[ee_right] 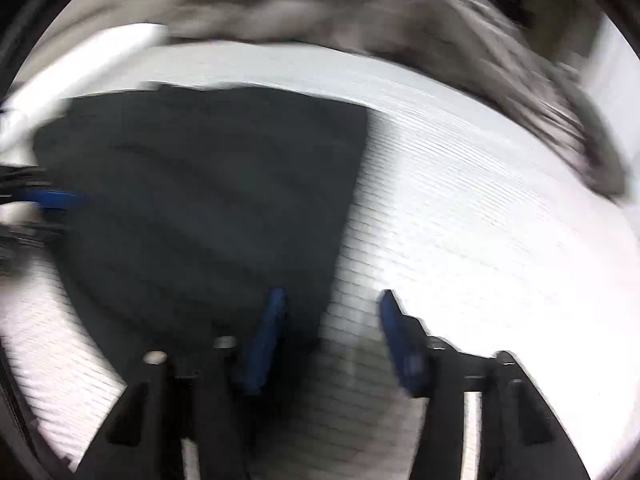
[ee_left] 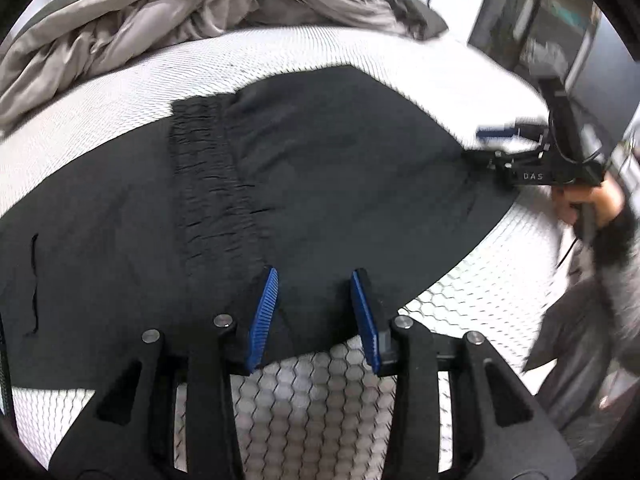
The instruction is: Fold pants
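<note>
White mattress cover (ee_left: pixel 320 408) with a hexagon weave is filling both views; it is the bed surface carrying the work. Black pants (ee_left: pixel 304 184) are lying flat across it, taking up the centre and left of the left wrist frame, with the gathered elastic waistband (ee_left: pixel 214 184) running as a ribbed vertical strip left of centre. A loose dark thread (ee_left: pixel 34 284) is sitting on the fabric at the far left.

Left gripper (ee_left: pixel 314 316) is sitting at the lower centre of its frame, jaws parted and released, blue pads standing either side of the near hem of the pants with fabric lying between them but not pinched.

Right gripper (ee_left: pixel 486 146) is showing at the right edge of the left wrist frame, carried by a hand (ee_left: pixel 588 200) in a grey sleeve (ee_left: pixel 616 272), its tips at the right-hand corner of the pants. In its own blurred view the right gripper (ee_right: pixel 332 332) is holding jaws wide apart and released; the left pad is over the pants (ee_right: pixel 208 184) edge, the right pad over bare mattress cover (ee_right: pixel 480 208).

Crumpled grey bedding (ee_left: pixel 160 12) is heaped along the top of the frame, well apart from the pants. Dark shelving or a screen (ee_left: pixel 532 24) is standing at upper right; detail is too blurred to tell.
</note>
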Demonstrator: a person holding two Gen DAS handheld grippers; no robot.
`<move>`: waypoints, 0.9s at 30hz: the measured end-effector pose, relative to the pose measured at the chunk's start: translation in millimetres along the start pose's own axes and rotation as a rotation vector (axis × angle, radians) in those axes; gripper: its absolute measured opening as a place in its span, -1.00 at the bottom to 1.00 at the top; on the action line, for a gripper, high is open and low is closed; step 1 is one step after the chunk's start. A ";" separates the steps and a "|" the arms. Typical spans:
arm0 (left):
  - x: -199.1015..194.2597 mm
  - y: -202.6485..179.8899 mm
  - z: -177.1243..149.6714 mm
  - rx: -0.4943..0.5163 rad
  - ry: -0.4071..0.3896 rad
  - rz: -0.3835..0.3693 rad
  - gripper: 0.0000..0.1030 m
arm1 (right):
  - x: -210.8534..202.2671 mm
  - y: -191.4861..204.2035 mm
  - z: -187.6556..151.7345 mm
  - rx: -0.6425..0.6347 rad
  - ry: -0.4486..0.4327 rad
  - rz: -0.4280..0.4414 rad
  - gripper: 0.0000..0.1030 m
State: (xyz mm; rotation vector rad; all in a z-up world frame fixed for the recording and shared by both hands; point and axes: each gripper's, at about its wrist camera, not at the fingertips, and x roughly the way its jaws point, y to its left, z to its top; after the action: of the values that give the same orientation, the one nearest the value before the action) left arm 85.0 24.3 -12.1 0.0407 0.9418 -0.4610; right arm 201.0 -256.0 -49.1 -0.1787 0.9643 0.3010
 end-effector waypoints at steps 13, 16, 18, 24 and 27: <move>-6.8 62.6 18.5 -0.338 -0.106 0.129 -0.19 | 67.0 -55.5 27.5 0.539 0.024 0.730 -0.29; -5.3 64.3 15.7 -0.332 -0.109 0.154 -0.19 | 70.5 -47.6 41.3 0.523 0.027 0.684 -0.77; -6.8 64.2 15.8 -0.331 -0.123 0.162 -0.19 | 56.6 -42.6 47.1 0.495 -0.005 0.644 -0.83; -12.3 72.1 12.4 -0.359 -0.129 0.178 -0.19 | 22.6 -84.9 45.1 0.452 -0.035 0.461 -0.80; -7.9 68.5 17.2 -0.343 -0.119 0.206 -0.19 | 15.5 -114.0 23.3 0.397 -0.017 0.254 -0.35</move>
State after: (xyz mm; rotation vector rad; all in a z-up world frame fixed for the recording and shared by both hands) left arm 121.6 85.0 -6.9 -0.1970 0.8779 -0.1064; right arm 265.0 -354.4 -47.1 0.3105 1.0117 0.3360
